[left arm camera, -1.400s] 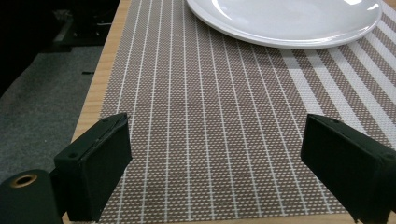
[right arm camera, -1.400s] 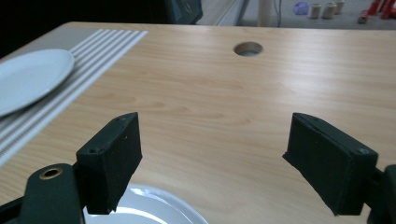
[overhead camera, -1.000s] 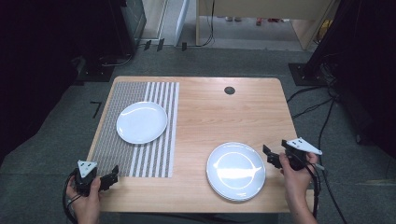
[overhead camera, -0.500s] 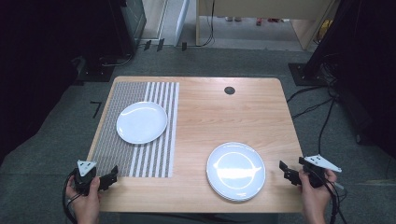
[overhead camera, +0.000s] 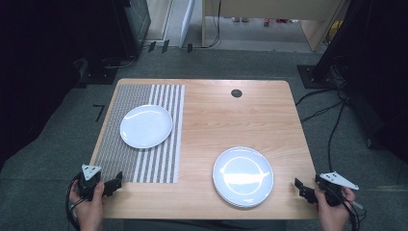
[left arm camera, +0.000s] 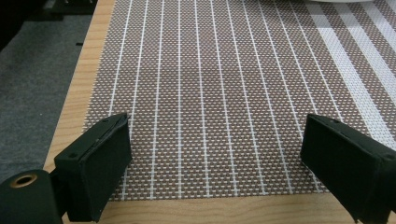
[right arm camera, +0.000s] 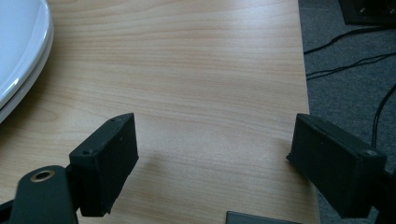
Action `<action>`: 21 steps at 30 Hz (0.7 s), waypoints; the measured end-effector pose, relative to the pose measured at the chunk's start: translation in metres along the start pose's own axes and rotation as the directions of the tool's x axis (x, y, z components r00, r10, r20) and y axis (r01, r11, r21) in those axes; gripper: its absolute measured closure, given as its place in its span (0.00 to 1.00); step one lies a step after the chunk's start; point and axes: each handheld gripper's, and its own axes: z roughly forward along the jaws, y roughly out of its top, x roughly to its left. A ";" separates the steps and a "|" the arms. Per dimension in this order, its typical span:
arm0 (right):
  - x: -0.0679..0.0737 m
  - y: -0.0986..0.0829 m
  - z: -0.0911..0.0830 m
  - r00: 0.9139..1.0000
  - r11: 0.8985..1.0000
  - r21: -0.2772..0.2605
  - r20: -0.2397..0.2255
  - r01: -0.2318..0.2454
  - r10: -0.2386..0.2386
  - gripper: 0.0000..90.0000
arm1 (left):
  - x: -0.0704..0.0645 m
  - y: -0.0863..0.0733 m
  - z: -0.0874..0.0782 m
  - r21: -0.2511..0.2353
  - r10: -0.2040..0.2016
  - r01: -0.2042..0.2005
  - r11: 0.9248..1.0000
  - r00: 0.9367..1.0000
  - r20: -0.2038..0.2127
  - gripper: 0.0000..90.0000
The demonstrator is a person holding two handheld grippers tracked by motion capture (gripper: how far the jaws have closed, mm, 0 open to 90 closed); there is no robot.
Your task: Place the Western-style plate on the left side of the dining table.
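Observation:
A single white plate (overhead camera: pixel 146 126) lies on a striped woven placemat (overhead camera: pixel 139 159) on the left half of the wooden table (overhead camera: pixel 240 120). A stack of white plates (overhead camera: pixel 243 176) rests on bare wood at the near right; its rim (right arm camera: pixel 18 56) shows at the left of the right gripper view. My left gripper (overhead camera: pixel 114 183) hovers open at the placemat's near left corner, and the mat (left arm camera: pixel 215 70) spreads between its jaws (left arm camera: pixel 217 128). My right gripper (overhead camera: pixel 302 186) is open at the table's near right corner, right of the stack, with only bare wood between its jaws (right arm camera: pixel 212 123).
A dark round cable hole (overhead camera: pixel 235 93) sits near the table's far edge. Cables (overhead camera: pixel 332 110) trail over the grey floor to the right of the table. Dark equipment stands at the far left and right. Bare wood lies between the placemat and the plate stack.
My right gripper has drawn back from beside the plate stack toward the table's near right corner. The left gripper and the plates have stayed put.

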 end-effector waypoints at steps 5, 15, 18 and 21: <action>0.009 0.000 0.003 0.999 0.999 0.014 0.022 0.042 -0.042 0.16 | -0.001 0.000 0.001 0.004 0.010 -0.010 1.000 1.000 -0.004 0.10; 0.014 -0.002 0.007 0.996 0.997 0.005 0.043 0.073 -0.073 0.13 | -0.001 0.000 0.001 0.007 0.013 -0.013 1.000 1.000 -0.006 0.10; 0.014 -0.003 0.007 0.996 0.997 0.002 0.042 0.074 -0.074 0.13 | -0.001 0.000 0.001 0.007 0.012 -0.012 1.000 1.000 -0.007 0.10; 0.014 -0.004 0.006 0.996 0.997 -0.003 0.042 0.073 -0.073 0.13 | -0.001 0.000 0.001 0.008 0.014 -0.014 1.000 1.000 -0.006 0.10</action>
